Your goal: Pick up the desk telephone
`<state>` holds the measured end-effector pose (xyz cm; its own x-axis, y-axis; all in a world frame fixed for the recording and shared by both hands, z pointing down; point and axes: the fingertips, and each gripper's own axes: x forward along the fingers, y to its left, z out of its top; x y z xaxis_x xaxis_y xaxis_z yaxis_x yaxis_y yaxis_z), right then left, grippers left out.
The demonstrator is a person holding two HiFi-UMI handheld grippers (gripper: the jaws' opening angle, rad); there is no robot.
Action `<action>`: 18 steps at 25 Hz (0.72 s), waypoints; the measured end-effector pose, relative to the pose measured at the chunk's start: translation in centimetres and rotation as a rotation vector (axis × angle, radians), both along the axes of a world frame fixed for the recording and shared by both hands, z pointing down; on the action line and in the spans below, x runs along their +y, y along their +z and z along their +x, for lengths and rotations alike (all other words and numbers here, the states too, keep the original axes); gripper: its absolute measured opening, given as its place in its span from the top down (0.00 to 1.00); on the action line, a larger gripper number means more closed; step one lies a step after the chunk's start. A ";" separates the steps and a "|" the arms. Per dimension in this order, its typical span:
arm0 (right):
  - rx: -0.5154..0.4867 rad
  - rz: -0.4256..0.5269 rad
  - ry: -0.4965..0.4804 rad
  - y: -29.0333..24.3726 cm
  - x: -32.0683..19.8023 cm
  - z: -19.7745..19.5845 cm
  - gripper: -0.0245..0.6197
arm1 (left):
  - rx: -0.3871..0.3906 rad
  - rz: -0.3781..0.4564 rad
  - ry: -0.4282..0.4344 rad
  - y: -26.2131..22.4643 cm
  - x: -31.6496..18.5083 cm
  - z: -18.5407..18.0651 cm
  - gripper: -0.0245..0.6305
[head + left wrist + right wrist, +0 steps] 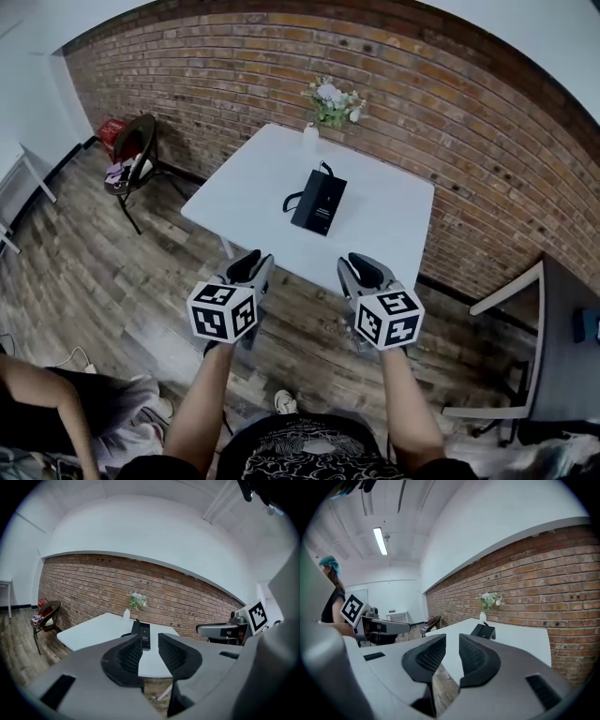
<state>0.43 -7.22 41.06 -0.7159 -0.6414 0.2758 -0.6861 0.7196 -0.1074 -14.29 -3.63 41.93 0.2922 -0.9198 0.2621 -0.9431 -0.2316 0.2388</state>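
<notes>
The desk telephone [319,202] lies near the middle of the white bench [394,234]. My left fingers [126,658] and right fingers [476,660] stand slightly spread, both empty, short of the bench's near edge.

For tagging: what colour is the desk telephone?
The desk telephone is black, clearest in the head view.

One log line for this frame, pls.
phase: pre-grasp | left claw: open, empty | right claw: open, empty | desk telephone: on white table, untouched
</notes>
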 end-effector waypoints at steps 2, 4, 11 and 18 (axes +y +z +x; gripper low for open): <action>0.002 -0.005 0.013 0.2 -0.6 -0.4 0.86 | 0.005 0.000 0.012 0.2 -0.8 -0.4 0.83; 0.006 -0.011 0.022 0.5 -1.2 -0.8 0.84 | 0.012 -0.001 0.025 0.5 -1.6 -0.7 0.82; -0.005 -0.042 0.038 1.4 -3.5 -1.5 0.79 | 0.047 -0.025 0.071 1.7 -4.5 -1.0 0.79; -0.011 -0.076 0.054 3.5 -7.4 -2.5 0.72 | 0.056 -0.051 0.103 3.2 -8.5 -1.4 0.76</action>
<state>-2.11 -14.61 44.52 -0.6839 -0.6567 0.3177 -0.7222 0.6710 -0.1677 -15.68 -12.16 45.14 0.4001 -0.8699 0.2885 -0.8997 -0.3127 0.3046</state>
